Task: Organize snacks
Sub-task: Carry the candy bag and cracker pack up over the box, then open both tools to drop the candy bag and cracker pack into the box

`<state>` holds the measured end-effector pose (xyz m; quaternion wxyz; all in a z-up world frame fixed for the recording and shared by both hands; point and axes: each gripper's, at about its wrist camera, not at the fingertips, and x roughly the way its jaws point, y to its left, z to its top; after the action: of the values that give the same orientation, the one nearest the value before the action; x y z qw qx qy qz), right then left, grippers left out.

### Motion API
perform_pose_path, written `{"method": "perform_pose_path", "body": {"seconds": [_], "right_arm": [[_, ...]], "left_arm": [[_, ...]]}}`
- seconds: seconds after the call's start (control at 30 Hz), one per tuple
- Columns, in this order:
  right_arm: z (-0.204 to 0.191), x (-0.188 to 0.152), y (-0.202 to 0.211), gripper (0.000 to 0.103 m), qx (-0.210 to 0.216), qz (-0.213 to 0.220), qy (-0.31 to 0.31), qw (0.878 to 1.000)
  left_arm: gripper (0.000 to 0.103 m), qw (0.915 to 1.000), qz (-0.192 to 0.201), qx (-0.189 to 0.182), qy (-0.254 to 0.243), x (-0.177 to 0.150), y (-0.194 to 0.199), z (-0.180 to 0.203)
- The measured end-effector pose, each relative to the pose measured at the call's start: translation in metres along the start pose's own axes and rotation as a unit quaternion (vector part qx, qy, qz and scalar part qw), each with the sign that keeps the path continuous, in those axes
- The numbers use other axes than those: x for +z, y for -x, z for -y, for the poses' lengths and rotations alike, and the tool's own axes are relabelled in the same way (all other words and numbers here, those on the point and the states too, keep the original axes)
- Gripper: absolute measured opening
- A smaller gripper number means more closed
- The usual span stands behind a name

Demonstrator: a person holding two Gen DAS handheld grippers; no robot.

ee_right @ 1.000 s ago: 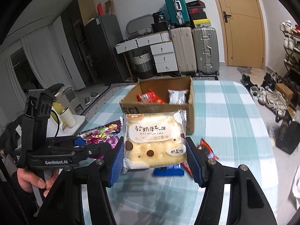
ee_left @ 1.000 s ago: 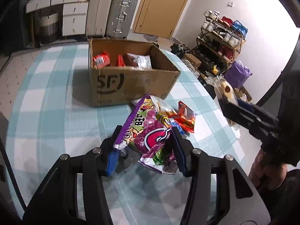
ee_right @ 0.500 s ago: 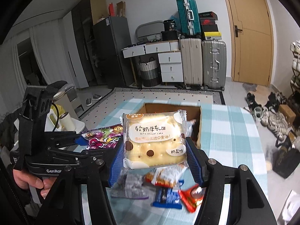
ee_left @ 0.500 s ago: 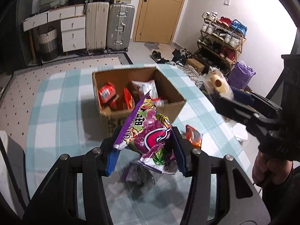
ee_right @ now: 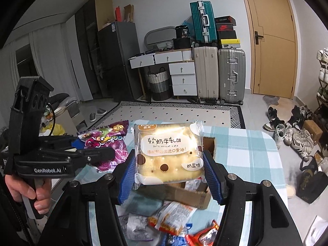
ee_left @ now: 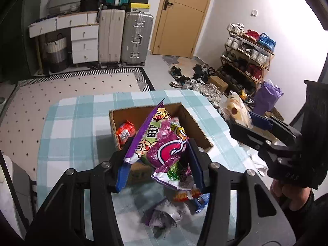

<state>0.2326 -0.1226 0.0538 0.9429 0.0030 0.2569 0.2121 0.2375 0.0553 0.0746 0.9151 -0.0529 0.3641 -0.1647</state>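
Since the earlier frame both grippers rose. Left gripper [ee_left: 160,162] clamped the purple snack bag [ee_left: 162,143], right gripper [ee_right: 170,176] the cracker pack [ee_right: 168,153], both above the cardboard box [ee_left: 196,127].

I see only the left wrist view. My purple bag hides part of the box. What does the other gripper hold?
Observer: The right gripper holds a pale biscuit pack, flat face toward its camera, squeezed between both blue pads.
Operator: Are snacks left on the table near it?
Observer: Yes, several loose packets lie on the checked tablecloth below that gripper, in front of the cardboard box.
Operator: And my own gripper from there?
Observer: The left gripper shows from the side, clamping the purple bag.
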Motion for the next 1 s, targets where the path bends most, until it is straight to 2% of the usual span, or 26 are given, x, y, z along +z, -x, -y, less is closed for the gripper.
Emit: {"method": "perform_pose_path", "body": {"seconds": [0.27,0.43,1.0], "right_arm": [[0.015,0.020,-0.025,0.062,-0.008,0.001,0.001,1.000],[0.025,0.023,-0.049,0.062,-0.011,-0.012,-0.006,1.000],[0.050,0.005,-0.141,0.063,-0.001,-0.066,-0.036,0.997]], "left_arm": [[0.048,0.9998,-0.008,0.008,-0.013,0.028,-0.022,0.014],[0.048,0.9996,-0.021,0.014,-0.012,0.038,-0.052,0.012],[0.049,0.9974,-0.071,0.003,0.000,0.029,-0.154,-0.020]]}}
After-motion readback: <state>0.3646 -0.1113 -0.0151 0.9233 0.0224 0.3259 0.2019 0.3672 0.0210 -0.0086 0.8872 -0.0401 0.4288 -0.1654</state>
